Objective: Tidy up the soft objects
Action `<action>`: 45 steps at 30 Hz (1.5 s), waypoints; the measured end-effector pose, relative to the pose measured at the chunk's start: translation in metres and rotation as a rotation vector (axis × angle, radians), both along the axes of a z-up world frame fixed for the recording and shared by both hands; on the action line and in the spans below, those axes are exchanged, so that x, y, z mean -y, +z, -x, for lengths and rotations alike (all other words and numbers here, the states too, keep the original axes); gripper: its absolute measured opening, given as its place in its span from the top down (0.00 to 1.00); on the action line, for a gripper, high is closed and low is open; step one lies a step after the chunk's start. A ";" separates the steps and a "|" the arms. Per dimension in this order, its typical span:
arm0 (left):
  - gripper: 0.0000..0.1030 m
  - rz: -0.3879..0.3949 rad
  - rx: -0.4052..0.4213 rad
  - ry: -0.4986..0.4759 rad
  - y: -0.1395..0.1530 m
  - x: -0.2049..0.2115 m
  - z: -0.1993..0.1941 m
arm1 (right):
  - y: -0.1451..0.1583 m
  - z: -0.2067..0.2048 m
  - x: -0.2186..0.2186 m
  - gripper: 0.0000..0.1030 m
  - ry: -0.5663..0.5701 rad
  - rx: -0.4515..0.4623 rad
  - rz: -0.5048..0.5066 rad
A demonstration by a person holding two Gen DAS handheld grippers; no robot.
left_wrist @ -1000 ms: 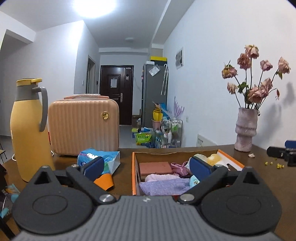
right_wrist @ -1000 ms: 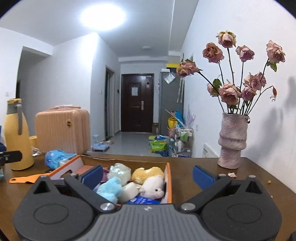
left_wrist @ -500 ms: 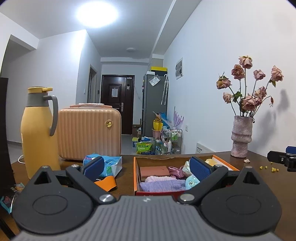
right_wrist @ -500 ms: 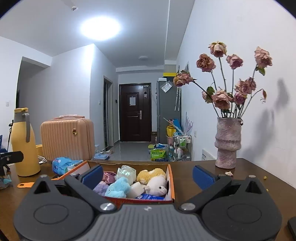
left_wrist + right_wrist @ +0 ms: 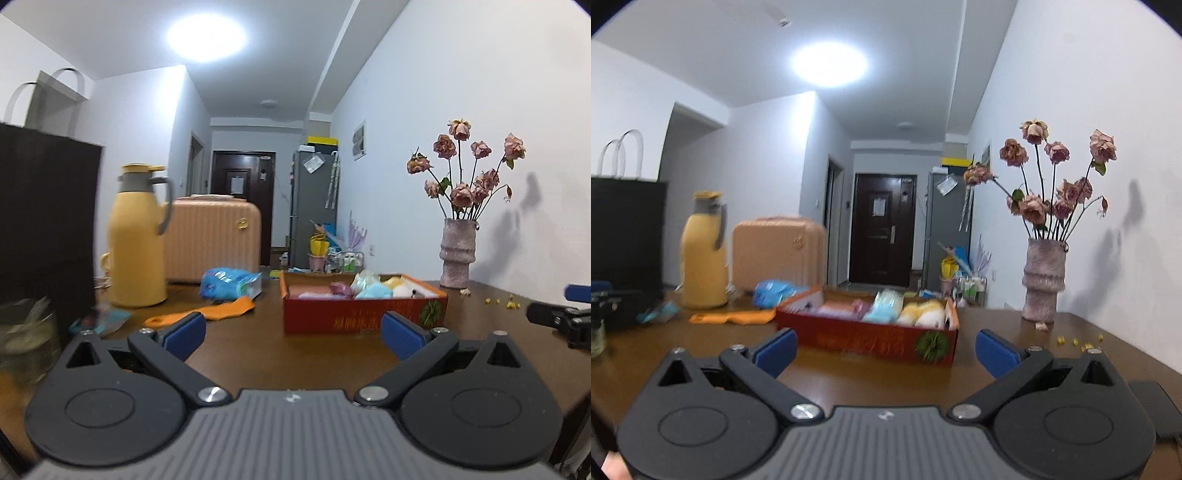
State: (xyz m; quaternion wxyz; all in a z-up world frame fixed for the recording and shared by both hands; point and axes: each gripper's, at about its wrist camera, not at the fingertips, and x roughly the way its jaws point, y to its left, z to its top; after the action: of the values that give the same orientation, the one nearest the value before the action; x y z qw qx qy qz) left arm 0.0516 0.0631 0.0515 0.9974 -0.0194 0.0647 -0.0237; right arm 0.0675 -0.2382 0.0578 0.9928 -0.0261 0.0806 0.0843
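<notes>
A red-orange cardboard box (image 5: 364, 315) (image 5: 871, 338) sits mid-table, filled with soft things: pink cloths, a light blue plush (image 5: 373, 292) (image 5: 884, 314), a yellow plush (image 5: 916, 312) and a white plush (image 5: 932, 315). An orange cloth (image 5: 210, 312) (image 5: 733, 316) lies flat on the wood left of the box. My left gripper (image 5: 291, 334) is open and empty, low over the table, well short of the box. My right gripper (image 5: 884, 349) is open and empty too, just in front of the box's near wall.
A yellow thermos (image 5: 136, 236), a peach suitcase (image 5: 212, 240) and a blue plastic packet (image 5: 229, 284) stand at the back left. A dark paper bag (image 5: 44, 229) fills the left edge. A vase of dried roses (image 5: 458, 254) stands at the right, with yellow crumbs (image 5: 1078, 341) nearby.
Both grippers have pulled back and dropped lower, away from the box. The box now shows its red front wall instead of its inside. Both stay open.
</notes>
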 end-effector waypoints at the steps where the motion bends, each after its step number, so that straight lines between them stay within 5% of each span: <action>1: 0.00 0.005 -0.006 0.010 -0.004 -0.002 0.012 | -0.005 0.014 -0.002 0.00 -0.008 -0.015 -0.010; 4: 0.00 0.039 -0.060 0.006 -0.014 -0.006 0.038 | -0.018 0.050 -0.008 0.00 0.000 -0.104 -0.016; 8: 0.00 0.019 -0.079 -0.026 -0.019 0.001 0.049 | -0.027 0.082 -0.011 0.00 -0.051 -0.093 -0.066; 45: 0.00 -0.023 -0.052 -0.028 -0.018 0.010 0.053 | -0.035 0.073 -0.011 0.00 -0.030 -0.141 -0.104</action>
State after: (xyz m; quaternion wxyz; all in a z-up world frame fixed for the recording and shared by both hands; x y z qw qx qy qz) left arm -0.0019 0.0527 0.0333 0.9952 -0.0076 0.0910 -0.0366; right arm -0.0059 -0.2273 0.0226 0.9859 0.0327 0.1461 0.0750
